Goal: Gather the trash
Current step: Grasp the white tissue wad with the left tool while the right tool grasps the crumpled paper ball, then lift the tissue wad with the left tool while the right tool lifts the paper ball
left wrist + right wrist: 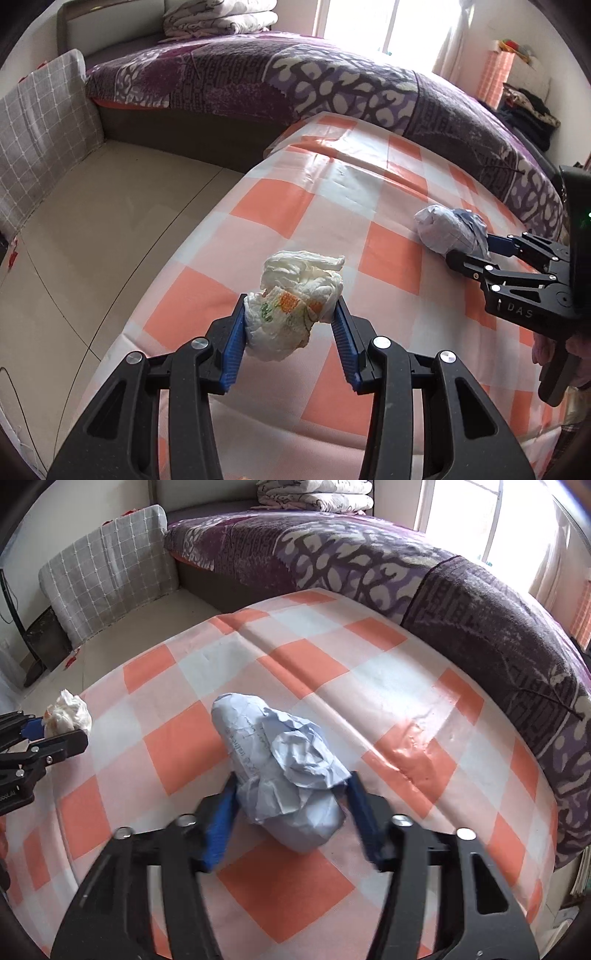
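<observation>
Two hand-held grippers, each around a wad of trash on the checked tabletop.

The left hand-held gripper (pixel 291 317) clamps a crumpled white tissue wad (pixel 295 306) between its blue pads. The right hand-held gripper (pixel 291 794) brackets a crumpled pale-blue paper ball (pixel 284 771), pads at its sides; firm contact unclear. Behind the tabletop (pixel 332 657) lies a purple-patterned bed (pixel 369 557).

"DAS" on the right hand-held gripper (pixel 476 254) body

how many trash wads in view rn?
2. White tissue wad clamped in the left gripper; bluish crumpled paper wad between the right gripper pads. More may be out of view.
</observation>
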A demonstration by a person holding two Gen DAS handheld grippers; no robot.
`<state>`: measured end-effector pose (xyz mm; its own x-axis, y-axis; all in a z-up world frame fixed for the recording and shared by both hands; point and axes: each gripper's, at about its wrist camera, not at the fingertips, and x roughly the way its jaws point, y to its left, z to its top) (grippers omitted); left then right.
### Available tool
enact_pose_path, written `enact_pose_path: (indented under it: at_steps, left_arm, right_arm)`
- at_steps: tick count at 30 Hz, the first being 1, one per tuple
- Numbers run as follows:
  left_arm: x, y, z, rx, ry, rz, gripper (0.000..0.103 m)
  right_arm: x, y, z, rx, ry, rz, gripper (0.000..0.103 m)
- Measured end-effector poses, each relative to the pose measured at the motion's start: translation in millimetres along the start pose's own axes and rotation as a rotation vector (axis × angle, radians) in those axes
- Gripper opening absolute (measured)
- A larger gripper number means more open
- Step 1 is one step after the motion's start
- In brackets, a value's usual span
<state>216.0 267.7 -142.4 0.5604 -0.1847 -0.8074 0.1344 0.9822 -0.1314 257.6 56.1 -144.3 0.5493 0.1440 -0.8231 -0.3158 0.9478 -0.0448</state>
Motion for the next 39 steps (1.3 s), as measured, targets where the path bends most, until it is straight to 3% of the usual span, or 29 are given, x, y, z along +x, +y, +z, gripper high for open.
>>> enact_pose_path:
  at_steps: [4, 11, 19, 25, 31, 39]
  left_arm:
    - [-13, 7, -3, -0.05, -0.02, 0.026, 0.043]
    - [-72, 9, 7, -0.128, -0.098, 0.084, 0.043]
    - [-156, -19, 16, -0.118, -0.18, 0.15, 0.044]
    - [-199, -45, 10, -0.168, -0.218, 0.171, 0.044]
    - [-215, -81, -1, -0.261, -0.236, 0.148, 0.044]
    - [-205, -129, -13, -0.368, -0.226, 0.115, 0.044]
  right_arm:
    - [-16, 0, -1, 0.045, -0.05, -0.001, 0.049]
    - [-90, -3, 4, 0.111, -0.191, 0.002, 0.049]
    - [-184, -19, -8, 0.194, -0.312, 0.017, 0.049]
    - [-226, -33, -34, 0.248, -0.351, -0.008, 0.05]
    - [-247, -52, -67, 0.303, -0.353, -0.042, 0.05]
    - [-258, -91, -108, 0.378, -0.352, -0.091, 0.05]
